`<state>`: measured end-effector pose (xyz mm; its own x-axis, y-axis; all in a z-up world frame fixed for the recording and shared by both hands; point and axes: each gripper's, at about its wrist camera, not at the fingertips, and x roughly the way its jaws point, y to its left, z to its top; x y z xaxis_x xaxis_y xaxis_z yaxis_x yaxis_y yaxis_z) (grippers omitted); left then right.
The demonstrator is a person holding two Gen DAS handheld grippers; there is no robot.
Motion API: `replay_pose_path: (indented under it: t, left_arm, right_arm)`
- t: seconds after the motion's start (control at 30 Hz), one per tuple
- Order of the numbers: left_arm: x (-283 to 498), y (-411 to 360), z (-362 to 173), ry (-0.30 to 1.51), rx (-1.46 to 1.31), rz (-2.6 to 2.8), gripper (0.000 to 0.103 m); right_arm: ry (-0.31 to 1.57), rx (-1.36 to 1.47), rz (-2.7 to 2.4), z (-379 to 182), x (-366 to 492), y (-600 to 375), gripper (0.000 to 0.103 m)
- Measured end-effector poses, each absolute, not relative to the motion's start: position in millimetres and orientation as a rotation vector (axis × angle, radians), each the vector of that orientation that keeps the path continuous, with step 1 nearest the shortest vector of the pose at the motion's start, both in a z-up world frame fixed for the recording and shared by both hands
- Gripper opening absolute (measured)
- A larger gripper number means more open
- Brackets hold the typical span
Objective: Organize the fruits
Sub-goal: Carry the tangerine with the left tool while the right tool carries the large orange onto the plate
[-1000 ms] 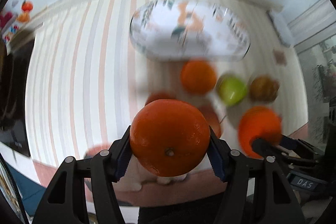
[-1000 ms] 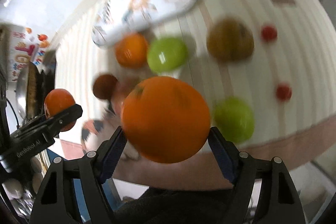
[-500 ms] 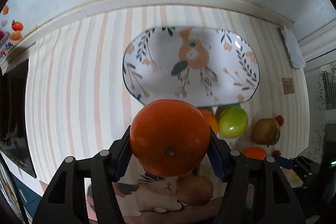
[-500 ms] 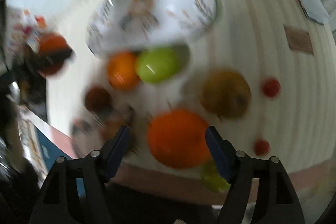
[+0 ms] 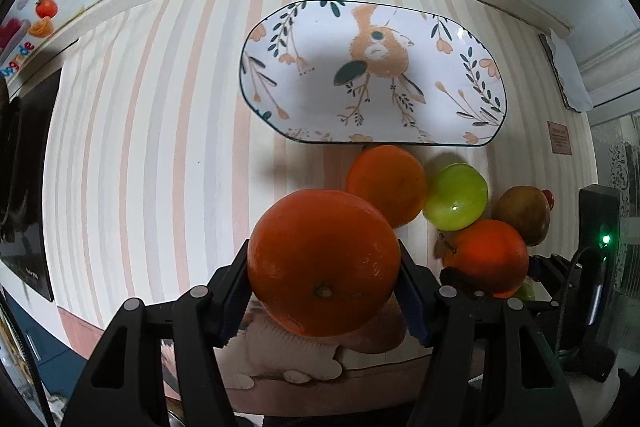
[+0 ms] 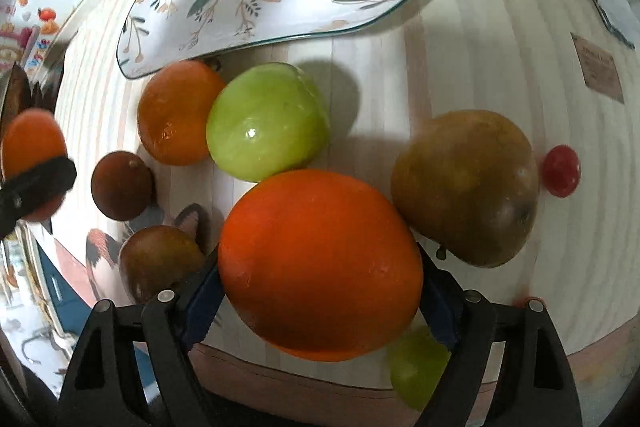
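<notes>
On the striped surface (image 5: 160, 147) the floral plate (image 5: 372, 75) lay empty, fruit loose beside it, while the left claw (image 5: 324, 283) gripped one orange (image 5: 324, 263) and the right claw (image 6: 320, 279), jaws opening, straddled another orange (image 6: 320, 267).

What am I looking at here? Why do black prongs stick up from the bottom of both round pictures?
No robot: a person carries a two-finger gripper in each hand, each with a fisheye camera looking along its fingers. The prongs are those fingers. The left gripper is shut on an orange. The right gripper has another orange between its fingers, which are opening. Below lies a striped table with an empty patterned plate, a third orange, a green apple, a brownish pear and a cherry tomato.
</notes>
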<state>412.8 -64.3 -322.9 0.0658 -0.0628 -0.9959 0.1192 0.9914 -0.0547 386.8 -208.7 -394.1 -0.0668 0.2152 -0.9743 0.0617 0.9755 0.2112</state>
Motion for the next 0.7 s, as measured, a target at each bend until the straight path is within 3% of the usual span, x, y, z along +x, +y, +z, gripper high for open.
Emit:
replay_pose_path:
  t: [0.23,0.4,0.7]
  left_arm:
    - [420,-59,-298,1.476,-0.015,-0.15,0.061]
    - [473,-60,-291,1.487,-0.092,-0.205,0.061]
    - [587,-67,-377,1.665,-0.109,-0.214,0.061]
  right_arm:
    - [1.566,0.342,0.172,-348,379,-224,0.085]
    - [1.462,0.353,0.229,-294,426,-227,0.085]
    - [1.531,0.174,0.223,-344,554,-206,0.085]
